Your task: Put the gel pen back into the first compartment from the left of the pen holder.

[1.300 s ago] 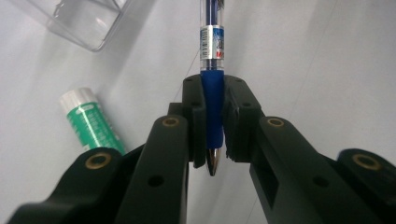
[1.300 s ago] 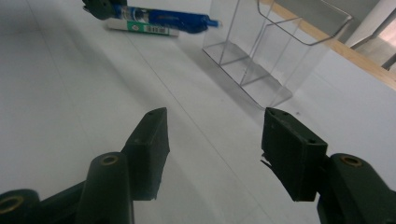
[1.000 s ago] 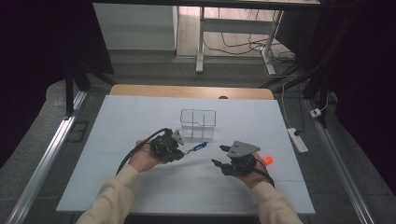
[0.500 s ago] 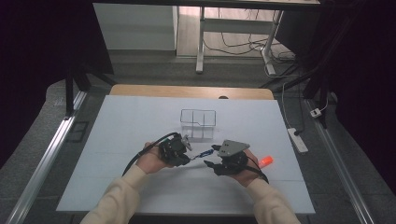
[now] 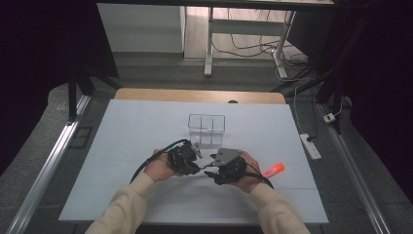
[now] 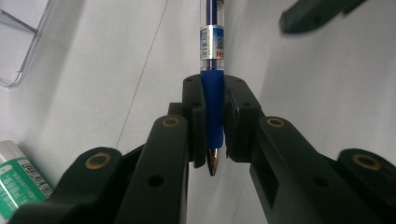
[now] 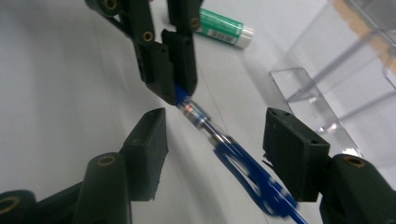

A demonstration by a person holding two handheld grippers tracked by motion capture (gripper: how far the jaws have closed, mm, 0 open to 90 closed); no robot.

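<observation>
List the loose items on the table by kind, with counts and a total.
Blue ballpoint pen with clear barrel: 1
Orange highlighter marker: 1
Green-and-white glue stick: 1
Clear plastic compartment organiser: 1
Total: 4

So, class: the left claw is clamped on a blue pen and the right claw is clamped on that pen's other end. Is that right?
Not quite. The left claw does clamp the blue pen, but the right claw is open: in the right gripper view its jaws stand apart on either side of the pen without pressing it.

Dim, dark-edged high view; gripper views evenly lit, foreground softly blurred.
</observation>
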